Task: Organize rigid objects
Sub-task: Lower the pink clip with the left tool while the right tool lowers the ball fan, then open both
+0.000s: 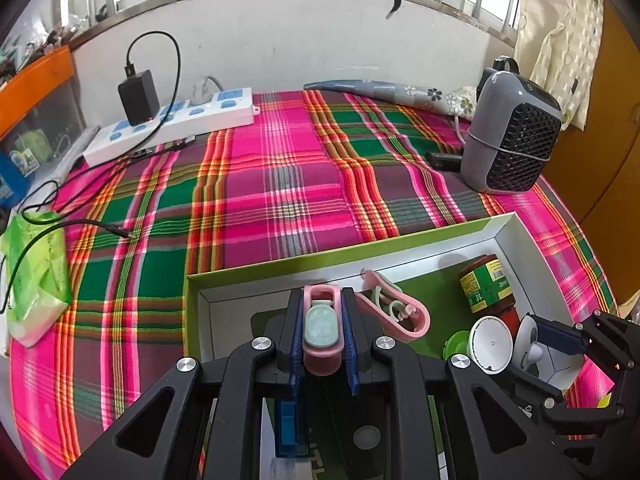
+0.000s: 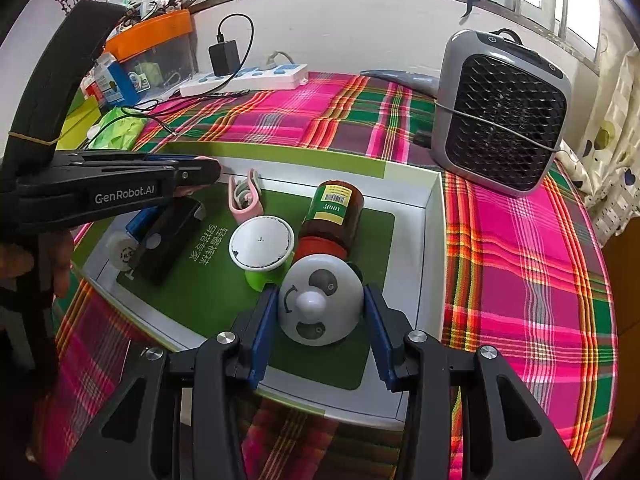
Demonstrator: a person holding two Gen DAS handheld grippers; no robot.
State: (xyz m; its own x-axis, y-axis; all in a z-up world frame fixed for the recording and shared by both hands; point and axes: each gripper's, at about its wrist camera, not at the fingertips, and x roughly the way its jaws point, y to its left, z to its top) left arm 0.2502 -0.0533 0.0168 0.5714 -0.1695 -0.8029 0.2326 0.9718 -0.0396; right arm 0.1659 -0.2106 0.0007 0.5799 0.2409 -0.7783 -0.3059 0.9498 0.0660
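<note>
My left gripper [image 1: 323, 304] is shut on a pink clip with a pale green pad [image 1: 320, 326], held over the left part of a green-rimmed white box [image 1: 280, 268]. In the right wrist view the left gripper [image 2: 214, 170] reaches in from the left above the box [image 2: 434, 216]. My right gripper [image 2: 320, 312] is shut on a white dome with a panda face [image 2: 320, 292], low over the box's green mat. A second pink clip [image 1: 400, 314], a brown bottle with a red cap [image 2: 334, 216] and a green cup with a white lid [image 2: 262, 246] lie in the box.
A black block [image 2: 168, 240] and a blue piece with a white wheel [image 2: 124, 254] sit in the box's left end. On the plaid cloth stand a grey fan heater [image 2: 504, 120], a white power strip [image 1: 172, 124] with a charger, and a green wipes pack [image 1: 36, 272].
</note>
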